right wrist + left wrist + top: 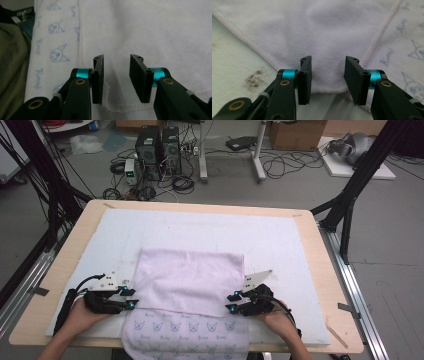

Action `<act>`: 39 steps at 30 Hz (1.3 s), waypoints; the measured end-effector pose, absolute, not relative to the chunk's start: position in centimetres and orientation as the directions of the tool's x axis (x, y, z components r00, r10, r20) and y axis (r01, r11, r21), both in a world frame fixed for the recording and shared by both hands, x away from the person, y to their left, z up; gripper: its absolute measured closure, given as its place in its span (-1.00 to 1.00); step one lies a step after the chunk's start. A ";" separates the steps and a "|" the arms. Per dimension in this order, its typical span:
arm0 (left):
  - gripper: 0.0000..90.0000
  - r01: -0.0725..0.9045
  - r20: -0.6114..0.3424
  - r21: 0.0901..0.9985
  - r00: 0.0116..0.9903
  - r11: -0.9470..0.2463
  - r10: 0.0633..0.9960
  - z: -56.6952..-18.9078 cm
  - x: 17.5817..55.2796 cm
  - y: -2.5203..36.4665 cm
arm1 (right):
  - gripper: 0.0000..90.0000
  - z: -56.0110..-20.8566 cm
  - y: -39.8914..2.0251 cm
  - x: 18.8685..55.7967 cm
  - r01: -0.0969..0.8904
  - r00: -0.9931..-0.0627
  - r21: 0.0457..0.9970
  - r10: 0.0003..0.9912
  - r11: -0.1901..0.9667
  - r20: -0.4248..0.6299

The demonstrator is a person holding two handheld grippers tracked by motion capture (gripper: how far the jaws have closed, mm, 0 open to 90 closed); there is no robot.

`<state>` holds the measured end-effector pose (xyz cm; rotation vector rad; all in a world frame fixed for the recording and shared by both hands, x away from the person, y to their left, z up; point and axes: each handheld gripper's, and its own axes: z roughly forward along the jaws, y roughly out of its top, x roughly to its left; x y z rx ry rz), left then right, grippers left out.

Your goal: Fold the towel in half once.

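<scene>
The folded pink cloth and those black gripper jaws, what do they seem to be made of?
The pink cloth looks like soft knitted or terry cotton, matt: fine ribbed weave, stitched hem, blue cartoon print on its underside. The left gripper and right gripper have jaws of matt black, probably moulded or printed plastic, with faintly grainy pads, teal metallic collars and brass-looking pivots.

the towel (409,37) w/ the blue cat-face print carries a small blue script word repeated betw. the faces, approx. "kuromi" but too blurred to read for sure, also seen on the same printed side in the right gripper view (47,50); no other legible text.
</scene>
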<state>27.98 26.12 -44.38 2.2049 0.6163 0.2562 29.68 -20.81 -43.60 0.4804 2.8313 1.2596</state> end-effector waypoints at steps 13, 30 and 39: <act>0.89 0.330 0.002 0.768 0.855 -0.549 0.518 -43.6 27.7 25.6 | 0.95 -43.5 -21.4 29.9 0.270 -0.955 0.735 0.273 0.622 0.119; 0.55 0.324 -0.005 0.806 0.841 -0.496 0.541 -40.8 25.7 25.8 | 0.95 -40.5 -23.5 28.2 0.220 -0.955 0.802 0.289 0.556 0.061; 0.48 0.276 0.008 0.807 0.879 -0.521 0.478 -41.5 25.7 24.6 | 0.94 -43.1 -22.7 28.2 0.258 -0.955 0.741 0.281 0.620 0.097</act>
